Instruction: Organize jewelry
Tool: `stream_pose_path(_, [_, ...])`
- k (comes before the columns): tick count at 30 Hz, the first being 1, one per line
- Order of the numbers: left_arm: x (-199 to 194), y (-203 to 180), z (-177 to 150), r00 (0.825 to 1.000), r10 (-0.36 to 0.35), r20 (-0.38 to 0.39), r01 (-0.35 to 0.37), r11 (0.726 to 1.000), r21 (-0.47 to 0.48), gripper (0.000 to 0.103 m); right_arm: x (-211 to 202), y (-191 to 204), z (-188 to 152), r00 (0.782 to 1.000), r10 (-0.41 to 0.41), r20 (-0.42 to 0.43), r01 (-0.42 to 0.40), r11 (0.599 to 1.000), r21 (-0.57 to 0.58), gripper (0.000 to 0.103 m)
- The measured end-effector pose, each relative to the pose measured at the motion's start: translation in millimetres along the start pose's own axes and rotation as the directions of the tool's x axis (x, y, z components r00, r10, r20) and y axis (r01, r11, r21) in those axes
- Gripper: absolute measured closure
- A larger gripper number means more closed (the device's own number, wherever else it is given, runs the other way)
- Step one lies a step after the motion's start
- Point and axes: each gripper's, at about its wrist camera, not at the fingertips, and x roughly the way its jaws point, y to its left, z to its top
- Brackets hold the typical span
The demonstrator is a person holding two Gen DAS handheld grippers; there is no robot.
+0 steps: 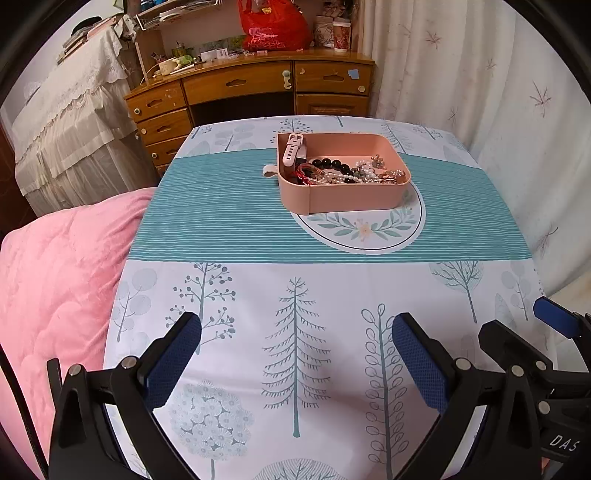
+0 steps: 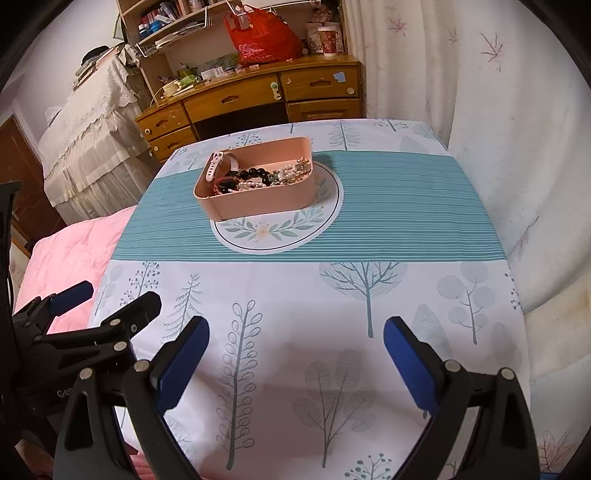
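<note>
A pink box [image 1: 347, 197] stands at the far middle of the table, also in the right wrist view [image 2: 258, 205]. It holds a pink watch [image 1: 292, 147] leaning on its left wall, black beads [image 1: 330, 165], pearls [image 1: 340, 180] and other jewelry. The watch [image 2: 215, 166] and black beads [image 2: 255, 172] show in the right wrist view too. My left gripper [image 1: 296, 332] is open and empty, low over the near table, far from the box. My right gripper [image 2: 296, 332] is open and empty beside it. The right gripper shows in the left view [image 1: 517, 325], the left one in the right view [image 2: 110, 299].
The table carries a tree-print cloth with a teal striped band [image 1: 221, 221]. A pink quilt [image 1: 55, 288] lies at the left edge. A wooden desk [image 1: 240, 85] with a red bag [image 1: 273, 26] stands behind. A white curtain [image 1: 498, 92] hangs at the right.
</note>
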Motion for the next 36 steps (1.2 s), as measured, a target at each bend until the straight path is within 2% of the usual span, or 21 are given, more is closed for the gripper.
stream_pose_path(9, [-5,-5,5,1.0,0.019,0.003,-0.019,1.0,0.011,0.001,-3,-1,5,1.0,-0.014,0.003,0.014,1.0,-0.013,0.007])
stream_pose_path(14, [-14,-9,17,0.997,0.062,0.037,-0.063,0.998,0.024,0.001,-10,0,14,0.999,-0.037,0.021,0.038,0.999,-0.012,0.007])
stream_pose_path(19, [-27,-13,31,0.995,0.071,0.074,-0.073,0.997,0.023,0.001,-21,-1,27,0.998,-0.04,0.049,0.041,0.999,-0.01,0.007])
stream_pose_path(27, [-43,-17,44,0.992,0.068,0.106,-0.071,0.997,0.028,0.001,-39,-3,40,0.993,-0.059,0.099,0.06,0.998,-0.011,0.007])
stream_pose_path(36, [-38,-21,44,0.997,0.04,0.069,-0.042,0.999,0.021,0.001,-42,-6,42,0.992,-0.082,0.101,0.083,0.997,-0.002,0.007])
